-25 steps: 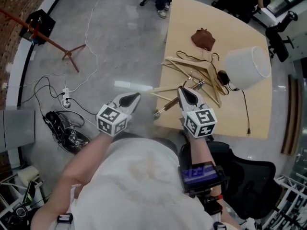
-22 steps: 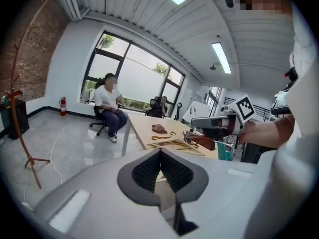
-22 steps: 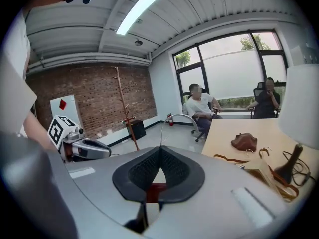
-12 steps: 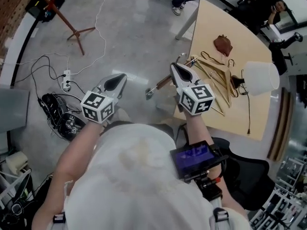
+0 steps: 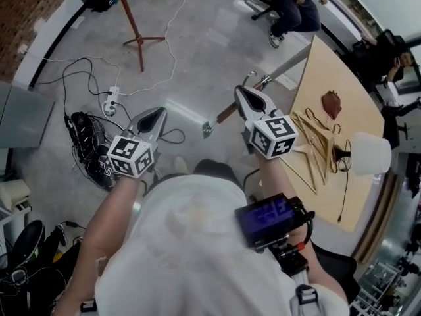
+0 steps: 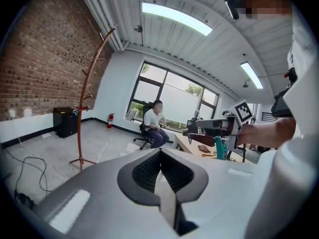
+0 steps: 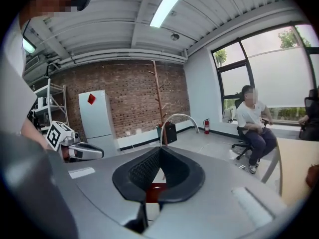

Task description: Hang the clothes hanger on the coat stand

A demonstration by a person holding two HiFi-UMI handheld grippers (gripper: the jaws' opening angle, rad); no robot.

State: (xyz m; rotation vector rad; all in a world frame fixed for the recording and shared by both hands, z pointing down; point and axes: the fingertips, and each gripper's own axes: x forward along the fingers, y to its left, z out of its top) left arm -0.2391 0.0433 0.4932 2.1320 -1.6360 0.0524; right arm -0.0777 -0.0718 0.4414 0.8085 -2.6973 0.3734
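Holding a wooden clothes hanger (image 5: 222,116) in the right gripper (image 5: 242,96), a person stands on a grey concrete floor (image 5: 197,38) between a table (image 5: 314,71) and a coat stand (image 5: 131,15). The right gripper's jaws are clamped on the hanger's red-brown wood. In the right gripper view the metal hook (image 7: 177,118) arcs just above the jaw tips (image 7: 160,151). From the head view, one wooden arm of the hanger juts out to the left of that gripper, over the bare floor.

The left gripper (image 5: 154,112) is held level beside the right one, apart from the hanger. Its jaws are together with nothing between them, as the left gripper view shows (image 6: 160,151).

The coat stand, a thin reddish pole (image 6: 82,108) on splayed feet, rises by the brick wall (image 7: 129,98), well apart from both grippers.

On the table to the person's right lie several more wooden hangers (image 5: 316,143), a small brown pouch (image 5: 331,103) and a white lampshade (image 5: 370,153). Another person sits on a wheeled chair (image 5: 293,5) at the table's far end. A white power strip (image 5: 112,99) and black cables lie on the floor to the left.
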